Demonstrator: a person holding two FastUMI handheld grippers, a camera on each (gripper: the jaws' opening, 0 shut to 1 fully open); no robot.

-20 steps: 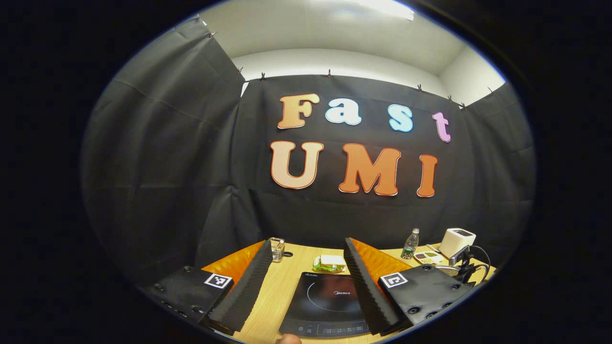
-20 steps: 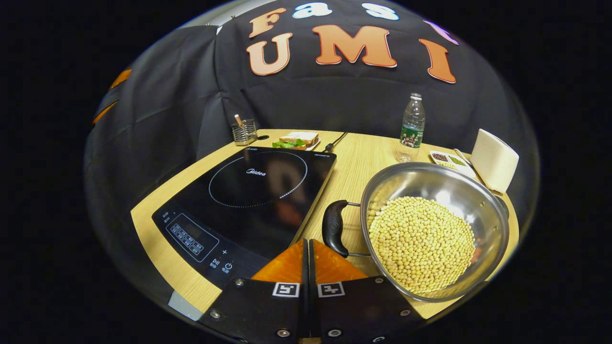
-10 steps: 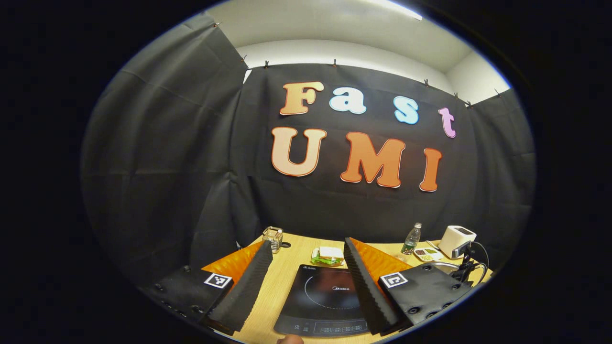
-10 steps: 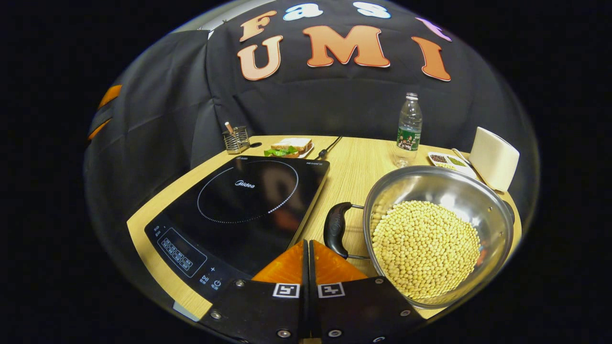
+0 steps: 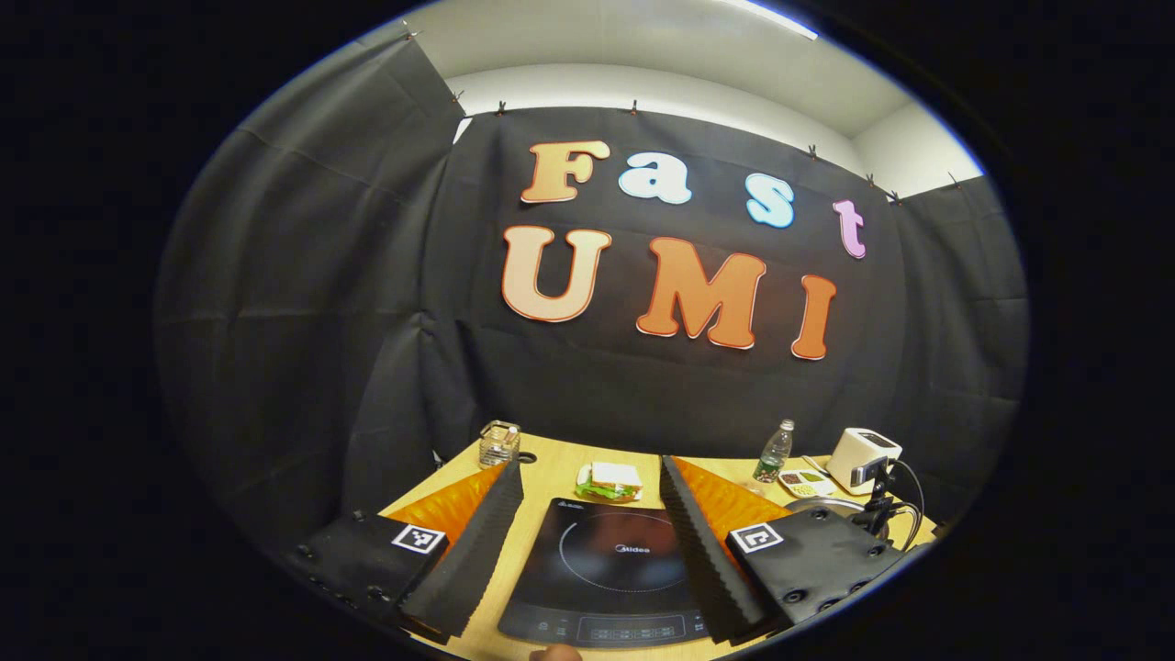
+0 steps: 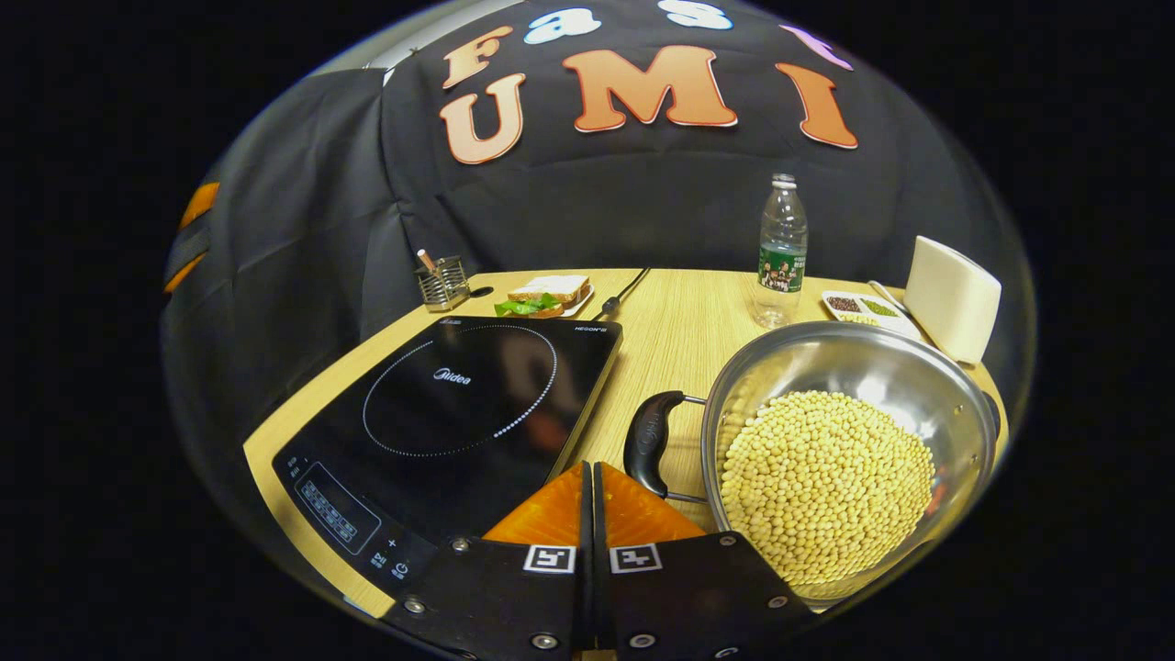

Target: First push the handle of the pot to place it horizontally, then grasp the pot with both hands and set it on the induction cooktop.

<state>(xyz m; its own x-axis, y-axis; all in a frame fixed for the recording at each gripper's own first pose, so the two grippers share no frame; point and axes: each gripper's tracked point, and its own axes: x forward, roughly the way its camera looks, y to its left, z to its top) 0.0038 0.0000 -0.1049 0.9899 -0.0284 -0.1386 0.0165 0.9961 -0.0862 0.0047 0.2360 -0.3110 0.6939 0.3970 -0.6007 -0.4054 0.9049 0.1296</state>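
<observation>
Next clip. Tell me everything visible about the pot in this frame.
The pot is a wide, shiny steel bowl, upright on the wooden table to the right of the induction cooktop, not on it. It holds pale yellow beans. A black loop handle on two wire arms points toward the cooktop. The shut right gripper is near that handle, apparently not touching it.

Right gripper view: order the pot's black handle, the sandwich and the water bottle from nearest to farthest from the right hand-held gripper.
1. Pot's black handle: just ahead of the right hand-held gripper, slightly right of its shut fingers.
2. Sandwich: far side of the table, beyond the induction cooktop.
3. Water bottle: far edge, ahead and right. Too close to the sandwich to rank firmly.
</observation>
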